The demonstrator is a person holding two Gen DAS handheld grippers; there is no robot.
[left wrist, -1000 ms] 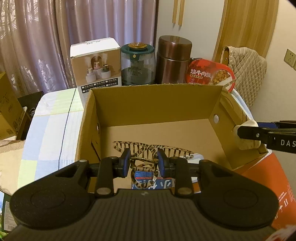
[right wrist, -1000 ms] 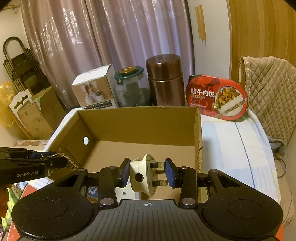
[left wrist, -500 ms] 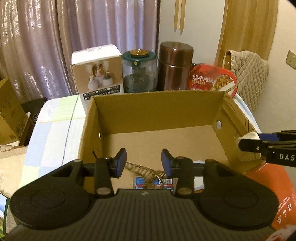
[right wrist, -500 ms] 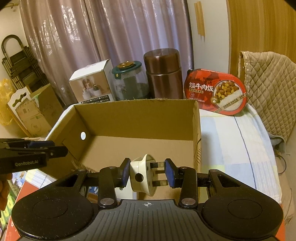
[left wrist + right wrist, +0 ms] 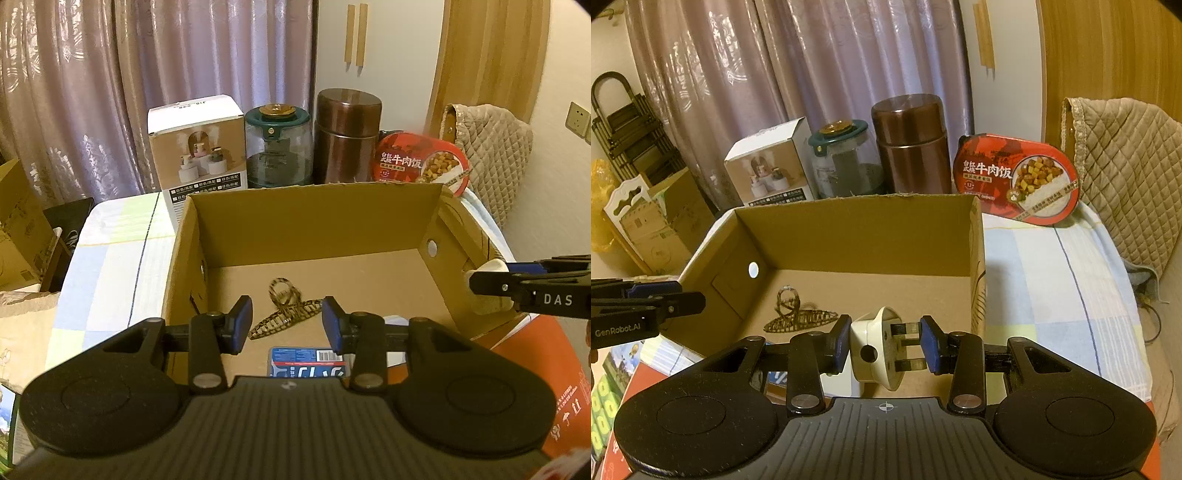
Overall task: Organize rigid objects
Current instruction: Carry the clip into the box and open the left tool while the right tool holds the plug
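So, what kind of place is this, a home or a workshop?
Most likely a room in a home, perhaps a bedroom. Long curtains hang behind, a checked cloth covers the surface under the cardboard box, and a quilted cover is draped at the right.

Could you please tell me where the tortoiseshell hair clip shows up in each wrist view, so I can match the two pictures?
Left wrist: the hair clip lies on the box floor at centre, just beyond the open left gripper.
Right wrist: the hair clip lies left of centre on the box floor.
Shared landmark: the brown canister behind the cardboard box.
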